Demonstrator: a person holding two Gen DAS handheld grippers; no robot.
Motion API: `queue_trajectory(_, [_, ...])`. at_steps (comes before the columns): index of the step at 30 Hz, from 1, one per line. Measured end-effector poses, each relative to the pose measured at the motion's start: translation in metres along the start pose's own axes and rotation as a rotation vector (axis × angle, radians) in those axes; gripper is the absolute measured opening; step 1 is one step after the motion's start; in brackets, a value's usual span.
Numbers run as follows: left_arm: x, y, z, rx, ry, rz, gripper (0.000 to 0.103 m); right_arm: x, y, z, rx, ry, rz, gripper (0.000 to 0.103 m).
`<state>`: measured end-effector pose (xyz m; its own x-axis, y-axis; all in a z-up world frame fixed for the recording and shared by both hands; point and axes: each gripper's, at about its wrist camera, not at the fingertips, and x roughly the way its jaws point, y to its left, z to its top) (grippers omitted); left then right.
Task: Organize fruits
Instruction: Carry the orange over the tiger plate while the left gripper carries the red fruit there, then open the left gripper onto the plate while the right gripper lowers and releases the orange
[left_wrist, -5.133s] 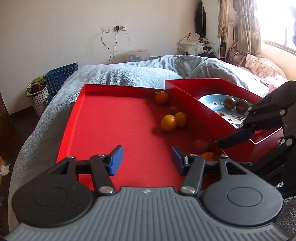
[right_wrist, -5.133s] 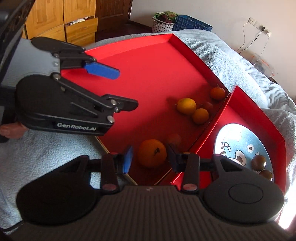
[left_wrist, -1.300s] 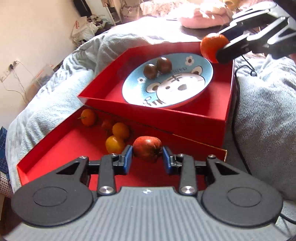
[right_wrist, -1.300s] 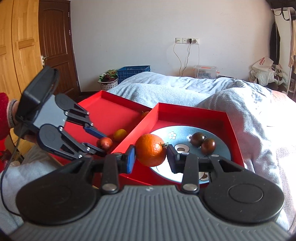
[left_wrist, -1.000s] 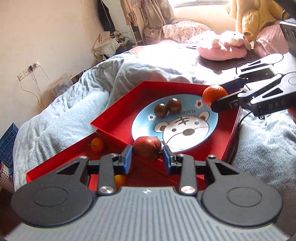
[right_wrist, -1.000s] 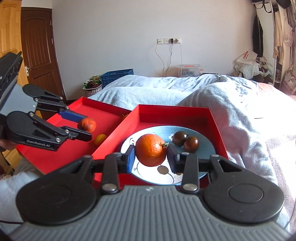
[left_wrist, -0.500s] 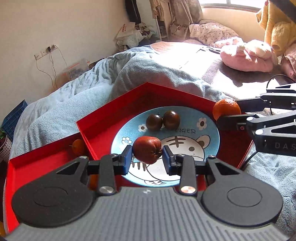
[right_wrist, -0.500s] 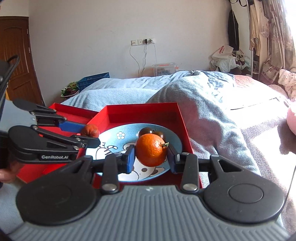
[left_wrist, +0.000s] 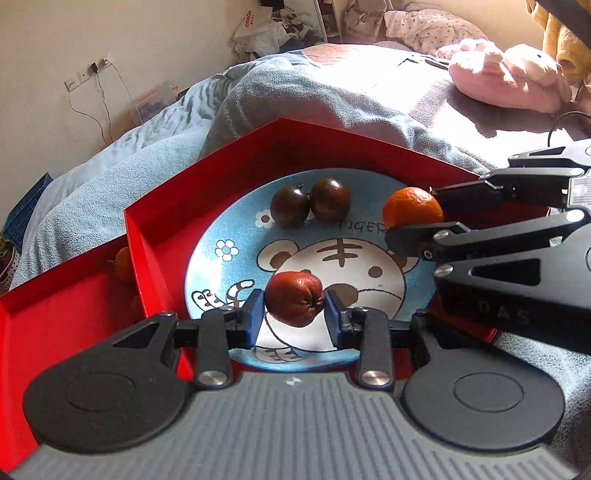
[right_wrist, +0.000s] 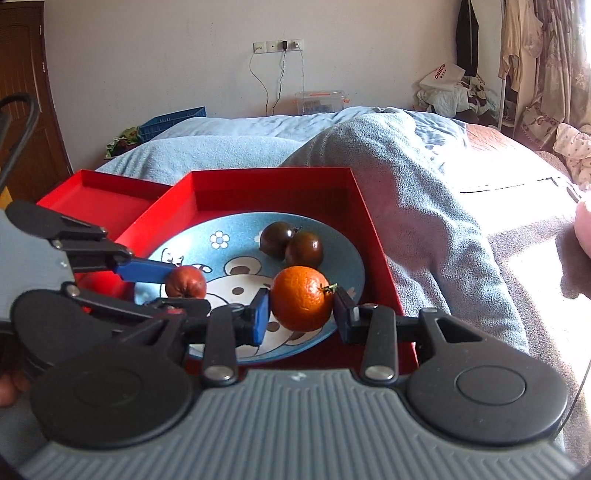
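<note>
My left gripper (left_wrist: 294, 316) is shut on a dark red fruit (left_wrist: 294, 298) and holds it over the near part of the blue tiger plate (left_wrist: 236, 229). My right gripper (right_wrist: 301, 315) is shut on an orange (right_wrist: 301, 297) over the plate's right side (right_wrist: 347, 258). Two dark brown fruits (left_wrist: 310, 206) lie at the plate's far side, also in the right wrist view (right_wrist: 291, 243). The plate sits in a small red tray (left_wrist: 280, 144). In the left wrist view the right gripper (left_wrist: 413, 218) holds the orange (left_wrist: 410, 206); in the right wrist view the left gripper (right_wrist: 177, 291) holds the red fruit (right_wrist: 184, 282).
A larger red tray (left_wrist: 55, 314) adjoins on the left, with an orange fruit (left_wrist: 123, 264) against the small tray's wall. Both trays rest on a grey-blue blanket (right_wrist: 406, 192) on a bed. A pink plush toy (left_wrist: 506, 74) lies at the far right.
Both grippers have carried their fruits from the large tray to over the plate. In the last half second both came closer to the plate and lower, and nearer each other.
</note>
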<state>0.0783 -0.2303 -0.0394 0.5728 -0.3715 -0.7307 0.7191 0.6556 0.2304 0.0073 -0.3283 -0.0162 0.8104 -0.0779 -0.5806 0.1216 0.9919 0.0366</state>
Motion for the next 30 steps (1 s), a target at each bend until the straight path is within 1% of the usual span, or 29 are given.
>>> queue_trajectory(13, [-0.001,-0.004,-0.001,0.021,0.015,0.036,0.042,0.006,0.005,-0.001,0.007,0.012,0.004,0.040])
queue_trajectory(15, [-0.002,-0.003,-0.001,0.020,0.014,0.045,0.048,0.005,0.006,-0.001,0.005,0.010,0.005,0.041])
queue_trajectory(17, [-0.004,-0.001,-0.001,0.018,0.004,0.052,0.058,0.005,0.007,0.000,0.007,0.004,0.010,0.041])
queue_trajectory(20, [-0.007,0.002,-0.002,0.012,-0.006,0.053,0.065,0.003,0.008,0.002,0.014,-0.008,0.013,0.042])
queue_trajectory(25, [-0.011,0.007,-0.006,-0.002,-0.014,0.050,0.067,0.001,0.010,0.003,0.021,-0.017,0.028,0.042])
queue_trajectory(30, [-0.014,0.012,-0.009,-0.010,-0.024,0.050,0.073,0.000,0.011,0.004,0.031,-0.023,0.041,0.042])
